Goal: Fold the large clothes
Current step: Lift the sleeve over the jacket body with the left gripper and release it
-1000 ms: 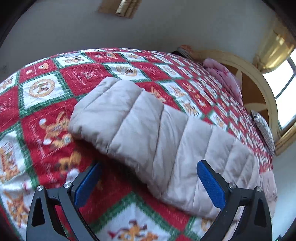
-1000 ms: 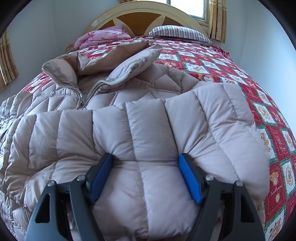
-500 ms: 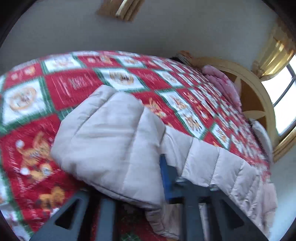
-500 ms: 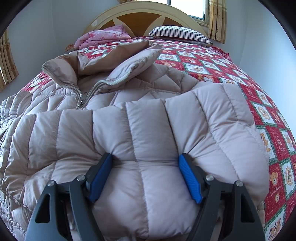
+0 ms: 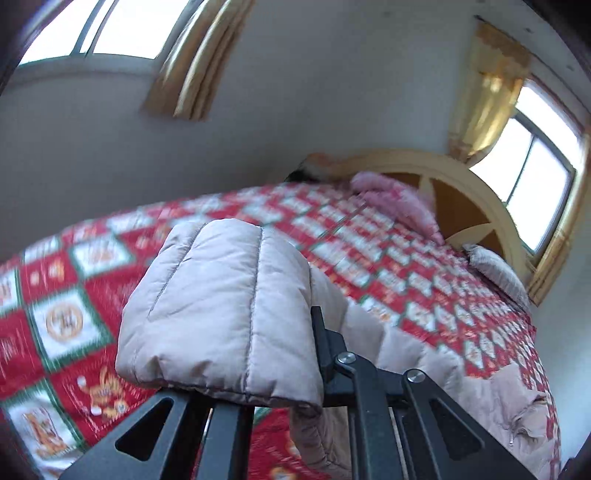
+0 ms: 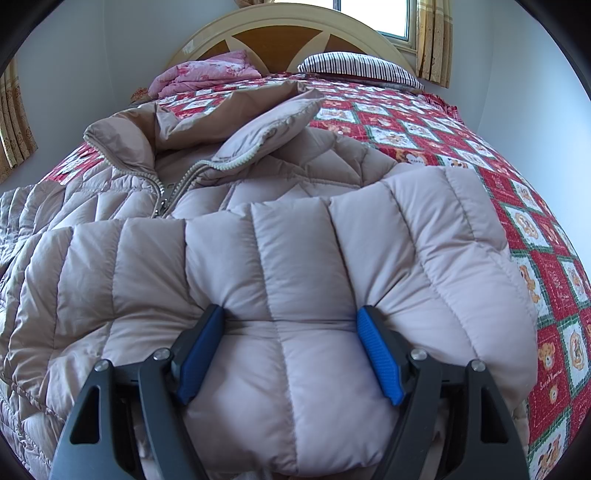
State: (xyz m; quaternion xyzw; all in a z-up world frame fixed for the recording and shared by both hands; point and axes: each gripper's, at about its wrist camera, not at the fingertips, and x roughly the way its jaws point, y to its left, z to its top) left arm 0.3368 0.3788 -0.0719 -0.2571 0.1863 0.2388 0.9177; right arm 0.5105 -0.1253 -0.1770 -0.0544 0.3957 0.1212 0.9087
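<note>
1. Left wrist view shows our left gripper [image 5: 288, 369] clamped tight on the cuff end of a sleeve [image 5: 221, 314] of the beige puffer jacket [image 6: 288, 258]; the jaws are closed with only the padded fabric between them, and the blue pads are hidden by it.
2. That sleeve end sits raised above the bed's red-and-green patchwork quilt [image 5: 66, 295], draped over the gripper's black frame, while the rest of the sleeve trails down to the right toward the jacket body.
3. Only this view shows a window [image 5: 92, 29] with gold curtains [image 5: 192, 62] on the side wall; the quilt here is blurred.
4. Right wrist view shows what the left cannot: the jacket's whole front, lying on the bed with its zipper [image 6: 166, 192] partly undone and its collar [image 6: 258, 133] spread open.
5. Our right gripper [image 6: 290, 347] stands wide, both blue pads [image 6: 378, 354] pressed into the puffy folded sleeve that lies across the jacket's chest, with padding bulging between them.
6. Both views catch the arched wooden headboard [image 6: 288, 33], the pink folded blanket [image 6: 207, 74] and the striped pillow [image 6: 358, 66] at the far end of the bed.
7. Neither gripper appears in the other's view.
</note>
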